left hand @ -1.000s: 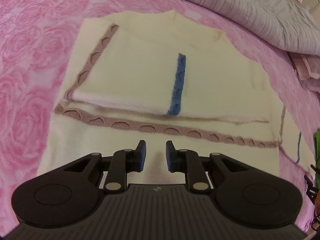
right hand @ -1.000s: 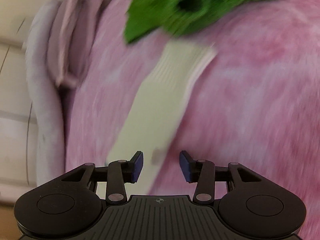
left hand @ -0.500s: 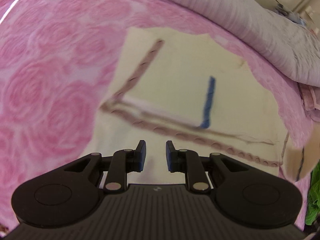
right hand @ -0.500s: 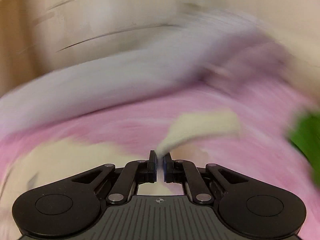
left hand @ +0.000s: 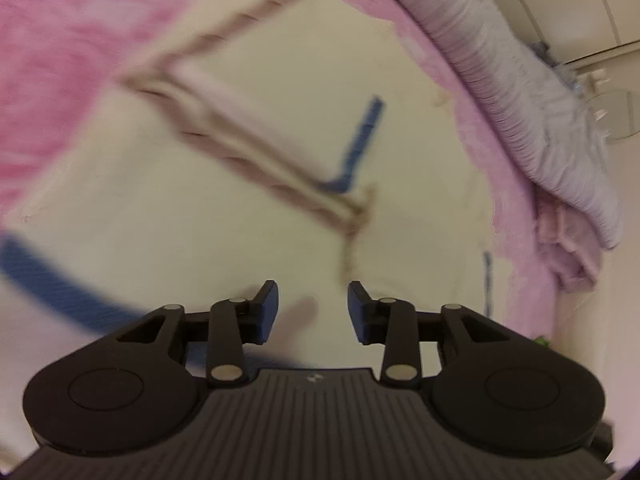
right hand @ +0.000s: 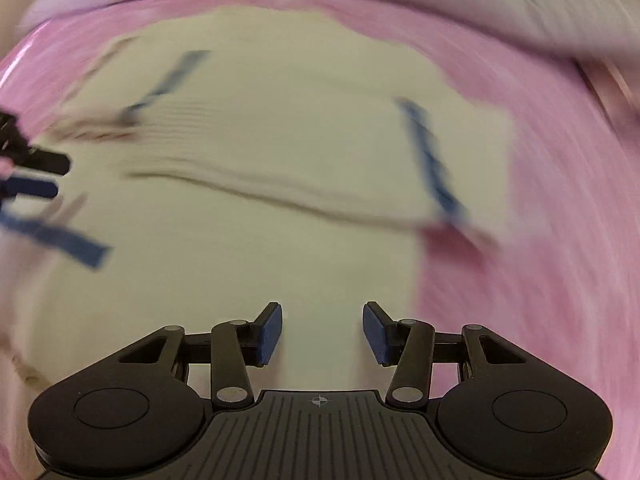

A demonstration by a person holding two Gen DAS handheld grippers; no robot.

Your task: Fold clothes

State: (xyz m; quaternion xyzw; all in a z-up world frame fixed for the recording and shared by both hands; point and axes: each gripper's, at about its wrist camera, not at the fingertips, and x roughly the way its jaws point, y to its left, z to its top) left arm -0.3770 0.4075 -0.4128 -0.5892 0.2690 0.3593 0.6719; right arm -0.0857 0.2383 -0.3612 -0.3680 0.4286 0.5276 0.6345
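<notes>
A cream sweater (left hand: 260, 128) with mauve and blue trim bands lies partly folded on the pink rose-patterned bedspread (left hand: 48, 40). It also shows in the right wrist view (right hand: 280, 128), with a sleeve folded across it. My left gripper (left hand: 313, 304) is open and empty just above the sweater's near part. My right gripper (right hand: 322, 332) is open and empty over the sweater's lower part. The left gripper's fingers (right hand: 36, 164) show at the left edge of the right wrist view. Both views are motion-blurred.
A grey ribbed duvet (left hand: 520, 80) runs along the far side of the bed, with a pale pink folded cloth (left hand: 568, 248) below it. A bit of green fabric (left hand: 542, 340) peeks at the right. Pink bedspread (right hand: 540, 280) lies right of the sweater.
My right gripper shut on the cream sleeve, carried it over the sweater and has opened, letting it go. My left gripper moved closer over the sweater and opened wider.
</notes>
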